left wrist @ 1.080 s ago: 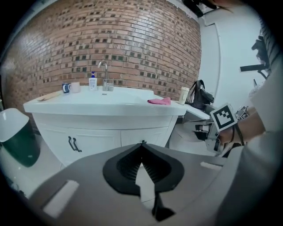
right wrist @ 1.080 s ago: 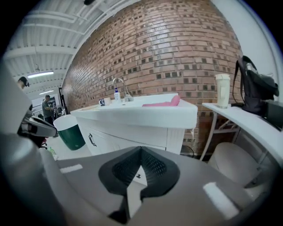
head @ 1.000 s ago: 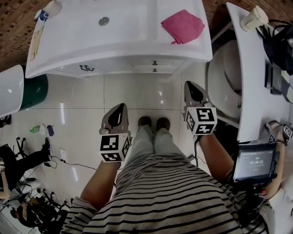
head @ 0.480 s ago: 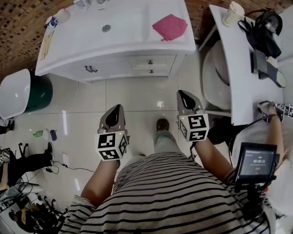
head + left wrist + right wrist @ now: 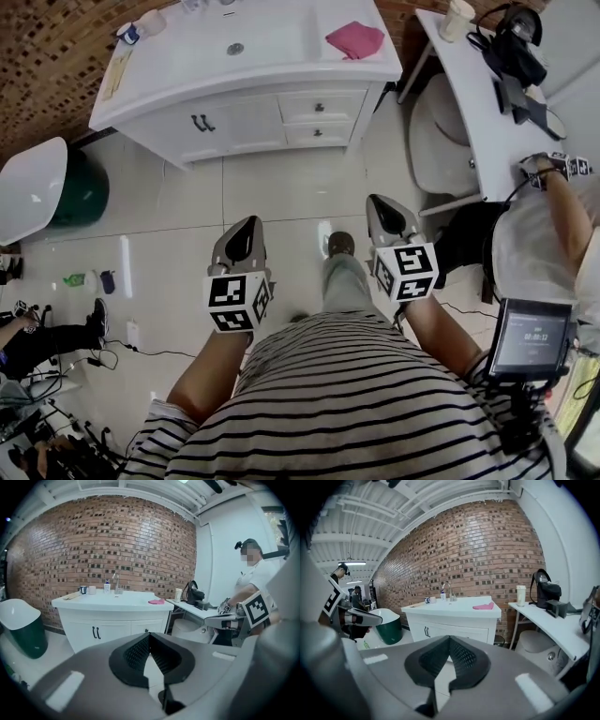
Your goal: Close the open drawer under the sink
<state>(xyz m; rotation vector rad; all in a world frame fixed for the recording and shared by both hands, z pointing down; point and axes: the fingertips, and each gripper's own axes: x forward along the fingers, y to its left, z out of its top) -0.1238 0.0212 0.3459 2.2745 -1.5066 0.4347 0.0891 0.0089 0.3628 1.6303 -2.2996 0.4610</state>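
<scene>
Left claw: my left gripper (image 5: 241, 240) is held low above the floor, jaw tips pressed together with nothing between them. I read this as a carrying pose, not a grasp.
Right claw: my right gripper (image 5: 388, 217) is held level with the other, tips likewise together and empty, pointing towards the cabinet.
Task's thing: the two white drawers with small dark knobs (image 5: 319, 120) are stacked at the right of the white vanity cabinet (image 5: 234, 122), under the sink top. Both fronts look flush with the cabinet face, so I judge neither is open.
Standoff: a stretch of pale tiled floor (image 5: 281, 202) lies between the jaws and the drawers, well out of reach.
Countertop: a pink folded cloth (image 5: 354, 39) lies above the drawers, clear of their travel.
Beside the cabinet: a dark green bin with a white lid (image 5: 75, 192) stands to its left, out of my path.
</scene>
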